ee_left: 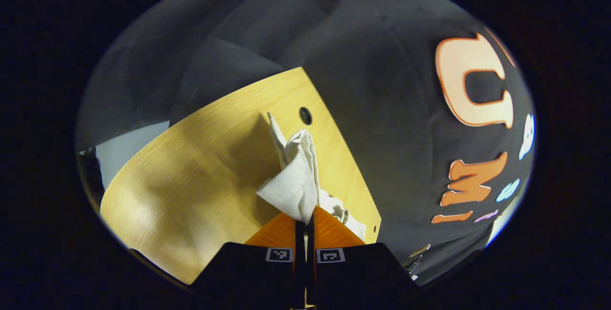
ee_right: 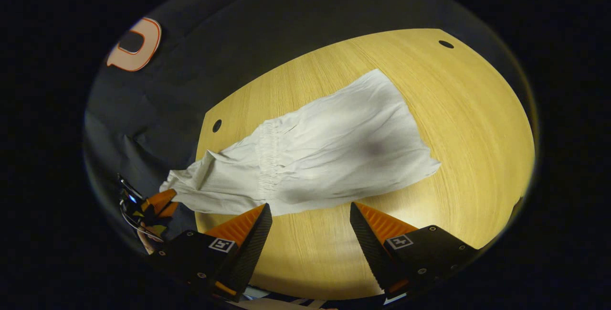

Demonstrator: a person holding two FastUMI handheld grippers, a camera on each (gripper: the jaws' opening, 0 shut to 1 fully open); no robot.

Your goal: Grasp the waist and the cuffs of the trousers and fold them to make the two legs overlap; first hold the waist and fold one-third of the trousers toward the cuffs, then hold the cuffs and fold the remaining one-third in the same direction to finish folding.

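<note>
The white trousers (ee_right: 329, 147) are lying spread across the wooden table (ee_right: 468, 123), reaching from the table's middle toward its left edge as the right gripper view shows it. A gathered band, probably the elastic waist, is running across the cloth to the left of the table's middle, so part of the cloth seems to be doubled over there, though the folds are hard to read.

At the table's left edge one end of the trousers is rising off the wood into the left gripper (ee_right: 160, 200), seen small and far off beyond that edge. In the left gripper view, that gripper (ee_left: 305, 221) is sitting with its jaws clenched on a bunch of the cloth (ee_left: 293, 181); both fingers are pressing on it, and the cloth is standing up in a peaked wad above the tips, with more of it trailing down onto the table (ee_left: 191, 171) near the table's edge and a round hole (ee_left: 305, 115) in the tabletop.

The right gripper (ee_right: 310, 212) is hovering over the table's near side, just short of the near hem of the trousers. Its jaws are released and standing wide apart, with bare wood between them.
</note>
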